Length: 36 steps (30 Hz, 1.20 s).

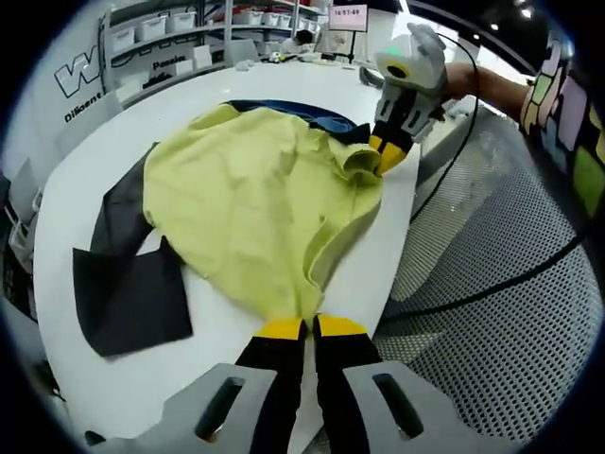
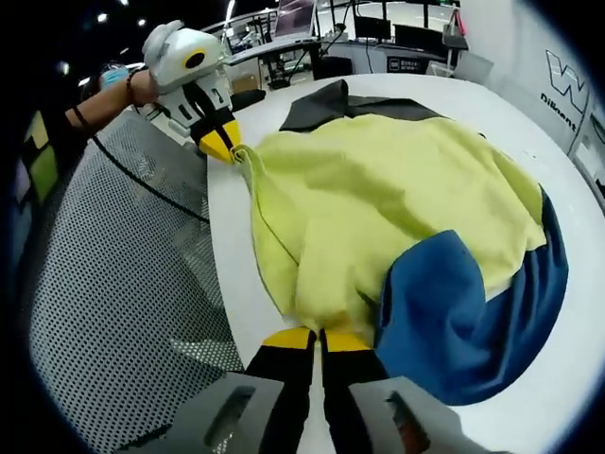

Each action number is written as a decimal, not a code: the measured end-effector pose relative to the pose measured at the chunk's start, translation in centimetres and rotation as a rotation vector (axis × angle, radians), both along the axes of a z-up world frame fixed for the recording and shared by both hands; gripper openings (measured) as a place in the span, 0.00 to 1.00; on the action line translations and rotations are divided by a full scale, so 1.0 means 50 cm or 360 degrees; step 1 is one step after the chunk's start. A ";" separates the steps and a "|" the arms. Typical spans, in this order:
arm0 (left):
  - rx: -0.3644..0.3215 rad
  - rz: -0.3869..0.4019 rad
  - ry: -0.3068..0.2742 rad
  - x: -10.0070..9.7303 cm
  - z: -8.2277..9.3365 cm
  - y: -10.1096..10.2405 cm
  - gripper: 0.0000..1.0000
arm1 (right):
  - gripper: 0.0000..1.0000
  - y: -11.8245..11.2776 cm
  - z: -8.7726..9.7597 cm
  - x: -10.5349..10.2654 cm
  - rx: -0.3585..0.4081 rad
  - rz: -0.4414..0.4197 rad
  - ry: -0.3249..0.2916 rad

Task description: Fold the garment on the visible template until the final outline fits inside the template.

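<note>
A yellow garment (image 1: 255, 199) with a blue part (image 2: 454, 312) lies spread on a dark template sheet (image 1: 128, 293) on the white table (image 1: 85, 170). My left gripper (image 1: 311, 327) is shut on the garment's near yellow edge, by the table's rim. At the far end of that same edge, my right gripper (image 1: 383, 156) pinches the cloth. In the right gripper view, my right gripper (image 2: 318, 338) is shut on yellow cloth next to the blue part. My left gripper (image 2: 225, 148) holds the far corner there. The template (image 2: 331, 102) peeks out beyond the garment.
A perforated grey floor mat (image 1: 492, 312) lies beside the table's edge, crossed by a black cable (image 1: 454, 180). Shelves with bins (image 1: 161, 28) stand behind the table. Desks with monitors (image 2: 378, 38) fill the far room. A person's arm (image 2: 104, 104) holds the left gripper.
</note>
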<state>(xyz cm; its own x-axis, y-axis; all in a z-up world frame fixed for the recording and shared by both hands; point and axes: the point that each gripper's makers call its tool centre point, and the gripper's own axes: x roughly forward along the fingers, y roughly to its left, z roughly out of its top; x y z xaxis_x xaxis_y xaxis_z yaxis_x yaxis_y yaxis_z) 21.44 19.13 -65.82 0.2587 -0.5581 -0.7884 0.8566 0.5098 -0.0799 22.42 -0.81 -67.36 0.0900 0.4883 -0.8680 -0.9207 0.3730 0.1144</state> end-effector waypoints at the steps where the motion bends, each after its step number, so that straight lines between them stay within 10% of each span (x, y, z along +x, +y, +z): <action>1: 0.0006 -0.0010 0.0002 -0.001 -0.001 0.000 0.00 | 0.00 -0.010 0.000 -0.001 -0.0031 0.0016 0.0004; 5: 0.0067 0.0026 0.0094 -0.010 -0.007 0.010 0.00 | 0.00 -0.058 0.009 -0.014 -0.0198 0.0158 0.0020; 15: 0.0364 -0.0241 -0.0026 -0.019 -0.015 0.048 0.00 | 0.00 -0.130 0.011 -0.041 -0.0421 0.0230 0.0109; 36: 0.0539 -0.0357 -0.0021 -0.035 -0.017 0.089 0.00 | 0.00 -0.231 -0.010 -0.069 -0.0811 0.0234 0.0239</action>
